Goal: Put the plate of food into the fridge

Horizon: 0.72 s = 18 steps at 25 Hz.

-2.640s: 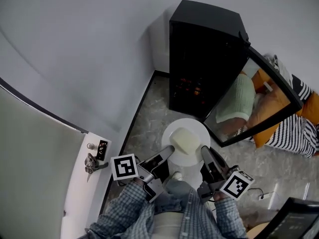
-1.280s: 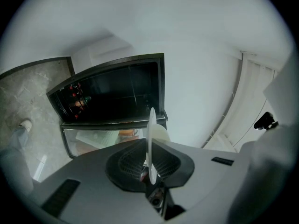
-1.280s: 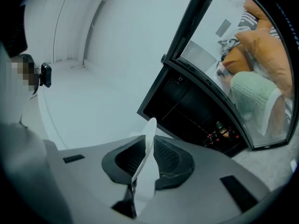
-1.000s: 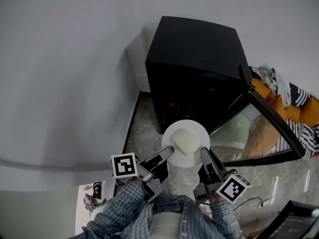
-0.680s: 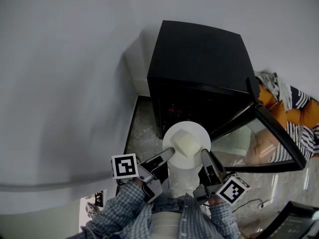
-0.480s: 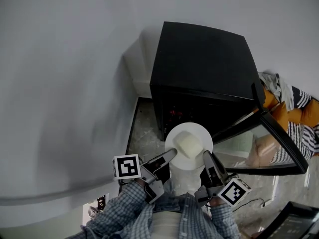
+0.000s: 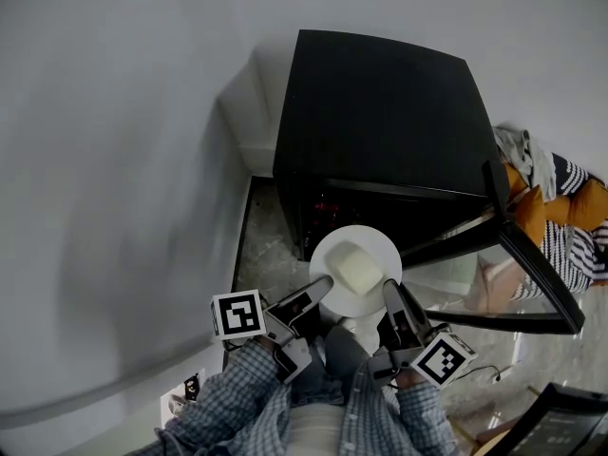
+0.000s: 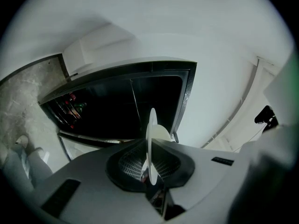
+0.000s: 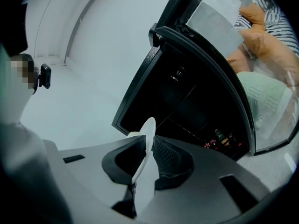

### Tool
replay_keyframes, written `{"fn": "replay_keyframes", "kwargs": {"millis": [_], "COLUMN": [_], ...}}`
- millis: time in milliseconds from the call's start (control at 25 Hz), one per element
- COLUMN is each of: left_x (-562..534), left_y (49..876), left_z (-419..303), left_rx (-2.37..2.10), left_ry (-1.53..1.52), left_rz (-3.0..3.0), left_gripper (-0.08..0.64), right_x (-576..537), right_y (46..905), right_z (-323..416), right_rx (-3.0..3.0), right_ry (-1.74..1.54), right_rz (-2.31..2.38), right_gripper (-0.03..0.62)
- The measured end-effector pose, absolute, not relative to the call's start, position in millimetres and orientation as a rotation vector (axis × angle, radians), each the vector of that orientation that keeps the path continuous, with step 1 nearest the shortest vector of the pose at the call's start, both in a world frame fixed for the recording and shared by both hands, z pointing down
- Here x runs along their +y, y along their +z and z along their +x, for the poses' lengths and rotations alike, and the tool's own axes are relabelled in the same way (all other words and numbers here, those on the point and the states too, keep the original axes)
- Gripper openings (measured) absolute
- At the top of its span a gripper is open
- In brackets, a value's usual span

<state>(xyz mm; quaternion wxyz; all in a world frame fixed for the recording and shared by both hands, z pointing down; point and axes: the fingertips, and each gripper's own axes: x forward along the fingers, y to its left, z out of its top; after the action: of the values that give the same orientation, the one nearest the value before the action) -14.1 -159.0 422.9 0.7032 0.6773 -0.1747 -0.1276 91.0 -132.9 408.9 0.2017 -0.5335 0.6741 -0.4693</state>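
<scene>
Listener: Grippers first, please. What are they doing?

Describer: The left gripper (image 8: 150,158) and the right gripper (image 9: 144,158) each have their jaws pressed onto the thin rim of one white plate (image 7: 380,248). They grip it one on either side, at the edge nearest the person.

Listener: And the plate itself?

Describer: It is held in the air between them, roughly level, with a pale block of food (image 7: 353,272) sitting on its middle. It hangs just in front of the open mouth of a black fridge (image 7: 380,112), not yet inside. The glass door (image 7: 532,274) is swung out to the right.

Listener: What might go wrong from here?

Describer: This is my judgement. Both grips bite only the near edge, so the far side has no support. If one hand drops or moves ahead of the other, the plate could tilt and the food slide off. The far rim could also knock the fridge's front frame or a shelf edge if it goes in too low. Small red-capped items (image 7: 328,207) sit on a shelf inside, and pushing the plate deep at that height might bump them.
</scene>
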Motion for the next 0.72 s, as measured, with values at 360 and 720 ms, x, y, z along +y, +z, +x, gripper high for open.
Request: {"fn": "replay_keyframes", "kwargs": {"millis": [360, 720], "left_x": [-181, -196], "left_y": [426, 436], "left_z": [-2, 9], "left_rx": [-0.444, -0.494], "left_ry": [-0.329, -0.327], "left_rz": [1.501, 1.518], "left_gripper": [0.023, 0.021], "right_x": [-152, -171], "right_y": [411, 417], "right_z": [99, 114], "right_rx": [1.958, 1.955], "right_ry": [-1.383, -1.367], "right_rz": [-1.399, -1.433], "right_gripper": [0.054, 0.054]}}
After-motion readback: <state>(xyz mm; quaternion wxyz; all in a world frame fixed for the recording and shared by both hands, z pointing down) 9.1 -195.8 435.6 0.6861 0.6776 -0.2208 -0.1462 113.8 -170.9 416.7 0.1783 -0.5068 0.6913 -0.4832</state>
